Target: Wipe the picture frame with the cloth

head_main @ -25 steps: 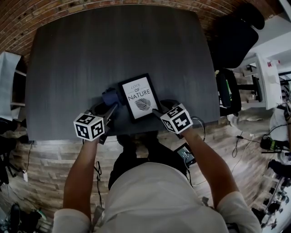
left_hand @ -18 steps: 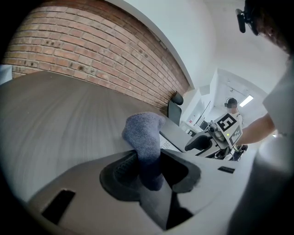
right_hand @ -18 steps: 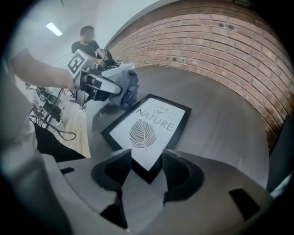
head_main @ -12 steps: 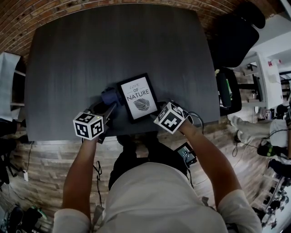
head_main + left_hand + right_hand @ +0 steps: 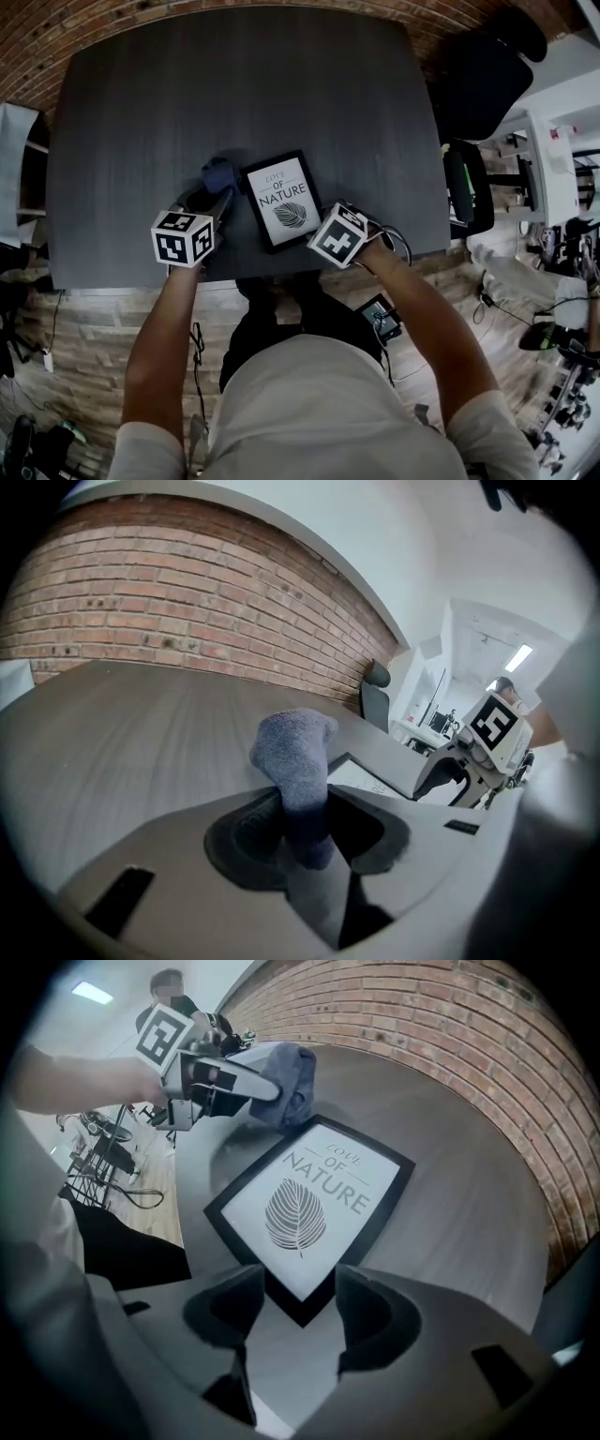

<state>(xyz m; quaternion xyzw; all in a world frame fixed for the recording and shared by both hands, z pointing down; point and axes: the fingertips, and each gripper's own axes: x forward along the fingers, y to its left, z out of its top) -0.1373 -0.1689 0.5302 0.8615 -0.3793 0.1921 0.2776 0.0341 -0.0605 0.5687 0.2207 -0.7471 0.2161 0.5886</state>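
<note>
The black picture frame (image 5: pixel 281 200) with a white leaf print lies flat near the table's front edge. A blue-grey cloth (image 5: pixel 220 174) sits bunched beside the frame's far left corner, and my left gripper (image 5: pixel 222 194) is shut on it. In the left gripper view the cloth (image 5: pixel 295 761) sticks up from between the jaws, with the frame (image 5: pixel 364 772) to its right. My right gripper (image 5: pixel 323 228) points steeply down over the frame's near right corner. Its jaws (image 5: pixel 295 1297) stand open, with the corner of the frame (image 5: pixel 309 1206) between them and the pads apart from it.
The dark wooden table (image 5: pixel 244 84) stretches bare beyond the frame to a brick wall (image 5: pixel 169 602). A black office chair (image 5: pixel 483 70) stands at the right. The table's front edge (image 5: pixel 281 272) runs just under both grippers.
My left gripper has carried the cloth a little farther from me along the frame's left side. My right gripper has rolled and tipped down over the frame's near right corner.
</note>
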